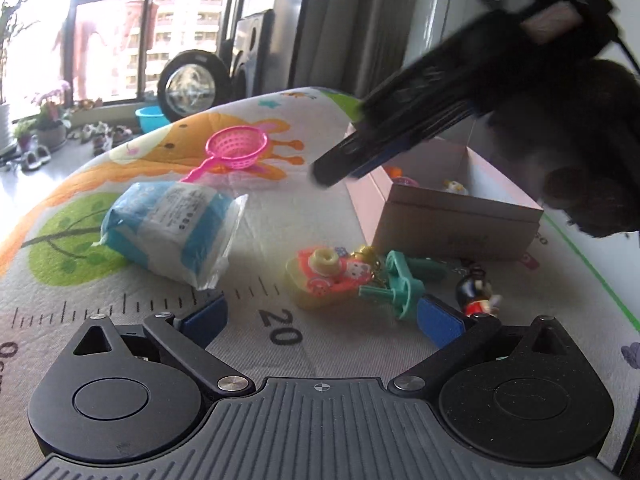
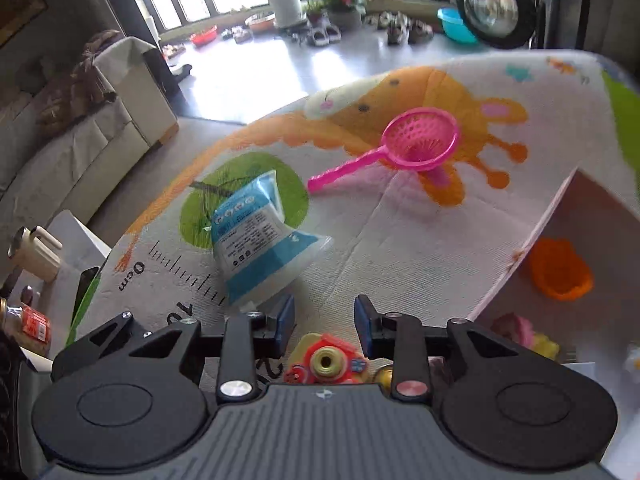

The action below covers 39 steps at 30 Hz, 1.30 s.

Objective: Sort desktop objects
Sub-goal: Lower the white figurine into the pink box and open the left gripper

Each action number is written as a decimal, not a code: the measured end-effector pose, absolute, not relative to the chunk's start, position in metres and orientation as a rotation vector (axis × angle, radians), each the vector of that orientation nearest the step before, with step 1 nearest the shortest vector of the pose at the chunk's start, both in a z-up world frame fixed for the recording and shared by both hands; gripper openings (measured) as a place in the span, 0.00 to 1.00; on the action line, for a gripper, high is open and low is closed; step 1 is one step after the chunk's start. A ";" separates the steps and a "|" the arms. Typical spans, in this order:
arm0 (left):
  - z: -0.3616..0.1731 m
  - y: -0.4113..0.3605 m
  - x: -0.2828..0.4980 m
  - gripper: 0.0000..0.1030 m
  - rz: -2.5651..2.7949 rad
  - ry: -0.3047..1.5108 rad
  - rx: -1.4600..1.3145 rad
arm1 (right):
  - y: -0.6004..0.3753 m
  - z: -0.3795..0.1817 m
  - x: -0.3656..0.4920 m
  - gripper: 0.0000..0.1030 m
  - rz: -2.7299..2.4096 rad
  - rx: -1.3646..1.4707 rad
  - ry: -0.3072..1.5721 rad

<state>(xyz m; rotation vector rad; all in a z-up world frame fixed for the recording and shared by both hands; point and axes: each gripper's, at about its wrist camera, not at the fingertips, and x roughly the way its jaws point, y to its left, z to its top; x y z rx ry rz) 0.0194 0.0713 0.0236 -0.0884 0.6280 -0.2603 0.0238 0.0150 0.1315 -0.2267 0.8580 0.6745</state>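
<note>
Here, right tool [image 1: 332,174] tilted down over box [image 1: 460,216]; empty.

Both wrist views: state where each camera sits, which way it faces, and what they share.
Left wrist: behind the open left gripper, facing down over the mat at the toy pile and box; the right gripper crosses above.
Right wrist: behind the right gripper, empty, facing the window.
Shared: pink strainer, blue packet.

Pink strainer [image 2: 420,142], blue-and-white packet [image 2: 256,240], orange giraffe-print mat [image 2: 400,216]
</note>
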 end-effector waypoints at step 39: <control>0.060 0.037 0.032 1.00 -0.307 0.651 -0.069 | -0.098 0.108 0.078 0.65 0.237 -0.179 0.535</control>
